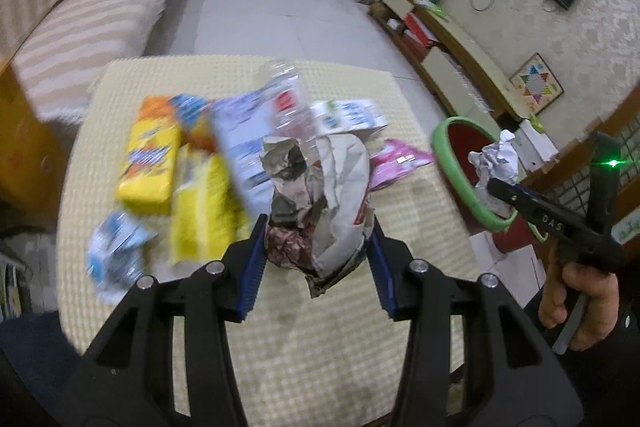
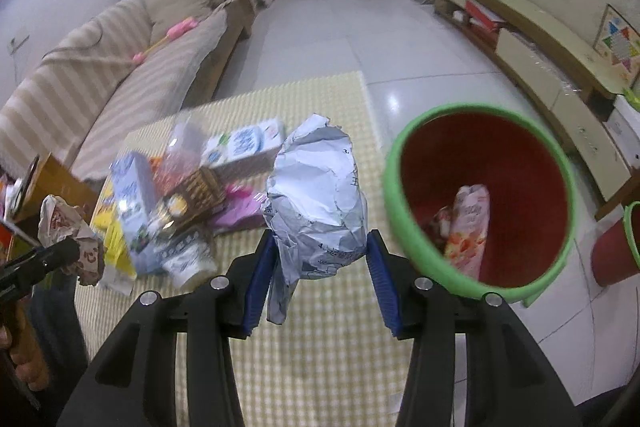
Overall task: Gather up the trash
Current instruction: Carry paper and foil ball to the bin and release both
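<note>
My left gripper (image 1: 318,247) is shut on a crumpled brown paper wrapper (image 1: 320,195) and holds it above the table's yellow mat (image 1: 320,347). My right gripper (image 2: 320,267) is shut on a crumpled white paper ball (image 2: 316,195), held just left of the red bin with a green rim (image 2: 480,203). That bin holds a pink snack wrapper (image 2: 468,223). In the left wrist view the right gripper (image 1: 496,183) holds the paper ball (image 1: 496,159) over the bin's rim (image 1: 452,163). The left gripper with its wrapper (image 2: 64,227) shows at the right wrist view's left edge.
A pile of trash lies on the mat: yellow snack packs (image 1: 152,155), a clear plastic bottle (image 1: 288,95), milk cartons (image 1: 348,115), a pink wrapper (image 1: 396,163), a cup (image 2: 188,259). A striped sofa (image 1: 80,39) stands left, a low cabinet (image 1: 452,39) right. A second red bin (image 2: 616,251) stands far right.
</note>
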